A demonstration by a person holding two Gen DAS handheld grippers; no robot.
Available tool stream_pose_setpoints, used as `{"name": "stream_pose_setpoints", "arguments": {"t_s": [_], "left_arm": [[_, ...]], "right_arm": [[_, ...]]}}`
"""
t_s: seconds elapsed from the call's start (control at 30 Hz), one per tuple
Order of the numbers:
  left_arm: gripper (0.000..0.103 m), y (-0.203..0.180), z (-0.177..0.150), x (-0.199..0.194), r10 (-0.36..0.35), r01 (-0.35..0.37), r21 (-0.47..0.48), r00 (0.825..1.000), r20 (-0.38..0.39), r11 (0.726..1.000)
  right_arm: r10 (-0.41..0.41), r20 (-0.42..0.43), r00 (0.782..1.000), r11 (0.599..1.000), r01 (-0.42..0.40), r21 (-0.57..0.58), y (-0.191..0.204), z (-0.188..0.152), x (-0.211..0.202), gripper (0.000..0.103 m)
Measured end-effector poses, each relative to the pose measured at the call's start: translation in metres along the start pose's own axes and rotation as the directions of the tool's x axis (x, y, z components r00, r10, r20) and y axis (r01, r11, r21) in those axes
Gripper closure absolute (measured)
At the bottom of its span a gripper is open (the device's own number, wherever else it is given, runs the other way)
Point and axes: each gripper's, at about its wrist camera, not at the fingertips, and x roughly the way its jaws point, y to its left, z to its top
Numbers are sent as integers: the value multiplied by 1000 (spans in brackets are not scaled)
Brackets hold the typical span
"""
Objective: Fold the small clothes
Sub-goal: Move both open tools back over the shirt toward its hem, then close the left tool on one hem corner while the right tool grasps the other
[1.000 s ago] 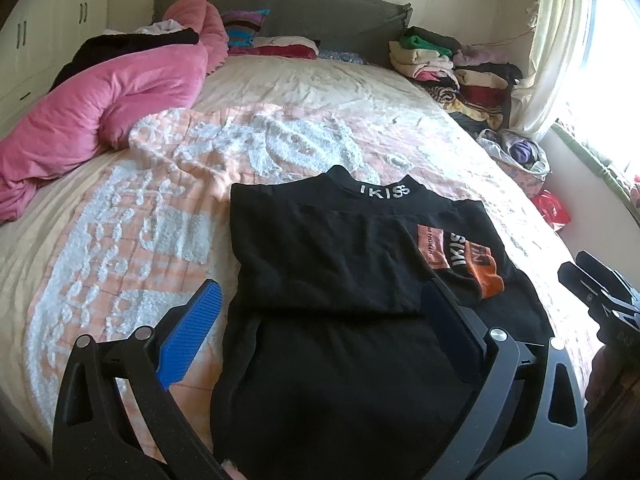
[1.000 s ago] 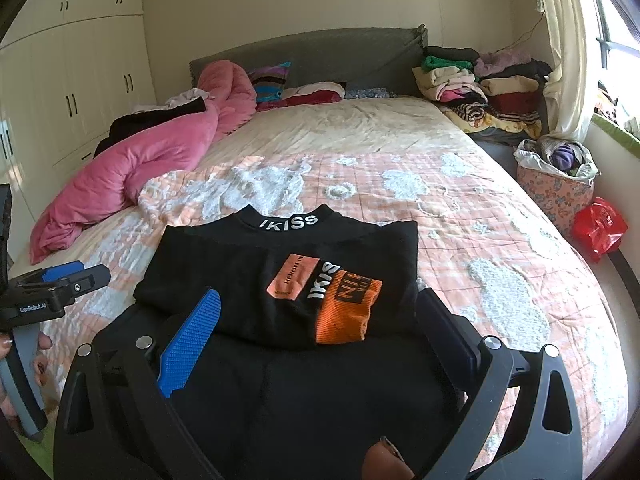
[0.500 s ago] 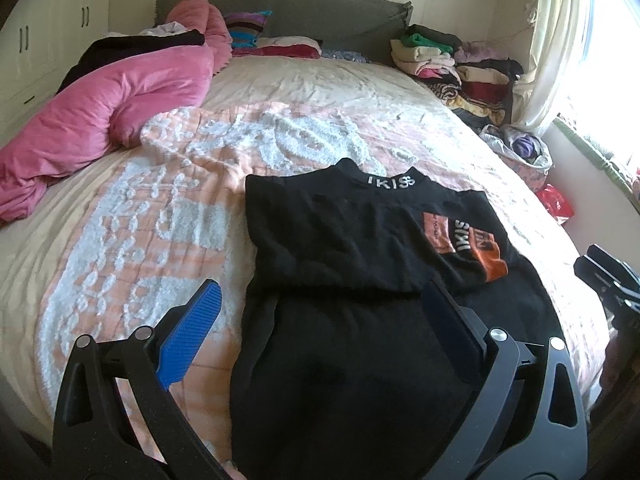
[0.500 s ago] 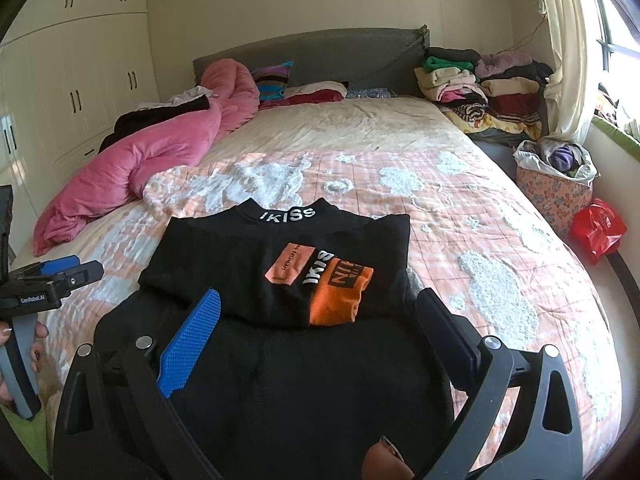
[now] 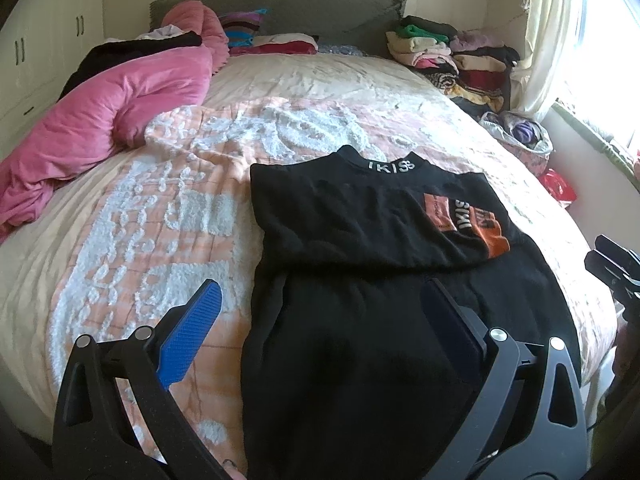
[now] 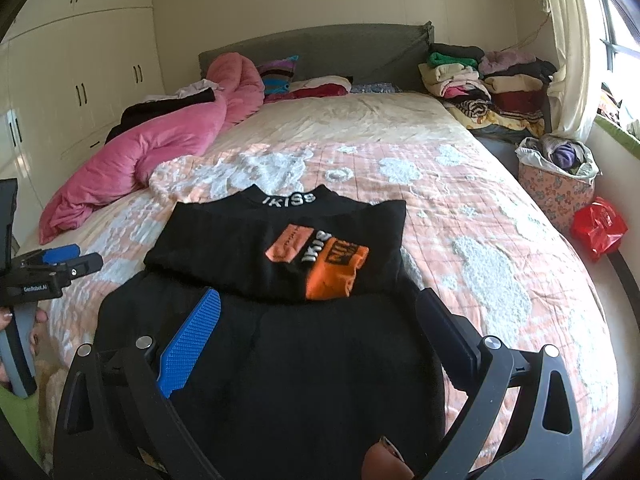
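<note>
Black top (image 5: 360, 216), folded with its "IKISS" collar at the far end and an orange patch (image 6: 320, 264) on its right, lies at the near edge of the bed (image 5: 320, 80). Left gripper (image 5: 320, 304) and right gripper (image 6: 316, 308) hover above its near half, fingers apart, empty. Pink duvet (image 5: 120, 92) lies far left, clothes pile (image 6: 480, 76) far right.

- Black top (image 6: 256, 248): matt knit cloth; orange patch (image 6: 320, 260) smoother, flat print.
- Bedspread (image 5: 168, 216): peach cloth, rough white tufted patches.
- Pink duvet (image 5: 120, 112): soft, fleecy, matt.
- Left gripper (image 5: 320, 320): matt black plastic, blue ribbed pad (image 5: 192, 332), shiny metal pins.
- Red bag (image 6: 598, 228): glossy plastic.
</note>
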Motion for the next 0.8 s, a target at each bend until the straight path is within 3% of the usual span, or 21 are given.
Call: {"name": "stream_pose_setpoints", "arguments": {"t_s": [0.6,0.8], "left_arm": [[9,1,-39,-2,6,-2,46,997,-78,999],[9,15,-54,-4,0,2,19,994,-110,1000]], "right_arm": [[-30,-94,995,1000,29,-6,-16,-37,-2,5],[-39,-112,993,999,39,-6,-20,-45,-1,5]]}}
